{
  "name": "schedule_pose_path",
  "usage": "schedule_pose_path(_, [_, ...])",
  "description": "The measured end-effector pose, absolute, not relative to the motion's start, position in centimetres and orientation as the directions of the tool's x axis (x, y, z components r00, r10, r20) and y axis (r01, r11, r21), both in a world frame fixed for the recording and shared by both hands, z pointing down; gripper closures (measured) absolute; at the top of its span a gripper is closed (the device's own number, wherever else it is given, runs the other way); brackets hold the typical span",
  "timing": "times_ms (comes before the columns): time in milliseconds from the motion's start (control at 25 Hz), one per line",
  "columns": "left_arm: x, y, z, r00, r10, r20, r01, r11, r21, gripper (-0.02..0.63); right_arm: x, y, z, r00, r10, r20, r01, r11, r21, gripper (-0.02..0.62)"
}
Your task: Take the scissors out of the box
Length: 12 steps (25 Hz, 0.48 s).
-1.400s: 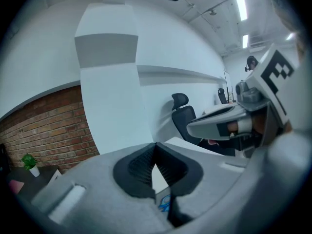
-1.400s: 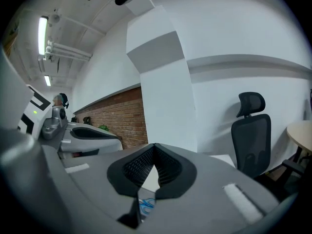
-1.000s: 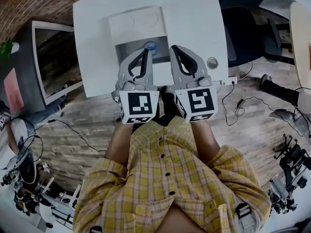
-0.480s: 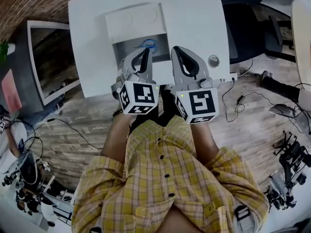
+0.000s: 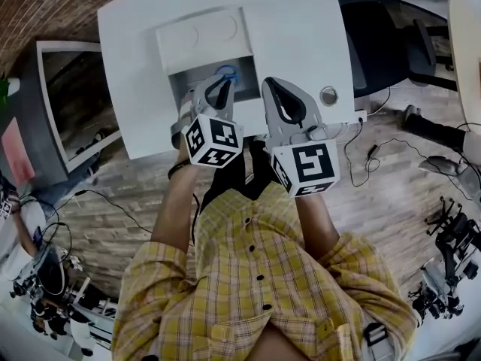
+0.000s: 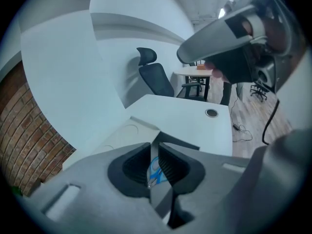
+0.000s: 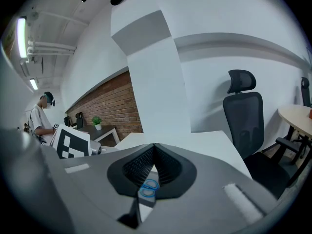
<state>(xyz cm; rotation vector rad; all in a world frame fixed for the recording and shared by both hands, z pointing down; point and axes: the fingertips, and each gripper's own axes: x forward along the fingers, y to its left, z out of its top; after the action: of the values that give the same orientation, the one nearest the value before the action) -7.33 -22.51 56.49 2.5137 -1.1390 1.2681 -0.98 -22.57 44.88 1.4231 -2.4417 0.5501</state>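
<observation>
Jaws of our left gripper (image 6: 155, 147) stand a thin slit apart with nothing between them, over the near edge of the open white box (image 5: 180, 81). Our right gripper (image 7: 154, 147), just right of it, has its 2 jaws closed and empty. Blue-handled scissors (image 5: 228, 72) lie inside the box on the white table (image 5: 301, 28).
</observation>
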Motion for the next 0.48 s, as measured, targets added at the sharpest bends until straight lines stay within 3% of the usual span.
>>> schedule_pose_path(160, [-6.9,-22.6,58.4,0.370,-0.516,0.772,-0.590,-0.773,-0.234,0.531,-0.9,-23.2,44.8,-0.488,-0.779,0.393,-0.872,0.447,-0.197,0.589])
schedule_pose_path(480, [-6.4,-22.4,62.0,0.331,-0.399,0.855,-0.428,-0.871,-0.241,0.531,-0.3,-23.9,44.8,-0.488,-0.781,0.389,-0.873,0.445,-0.201,0.589])
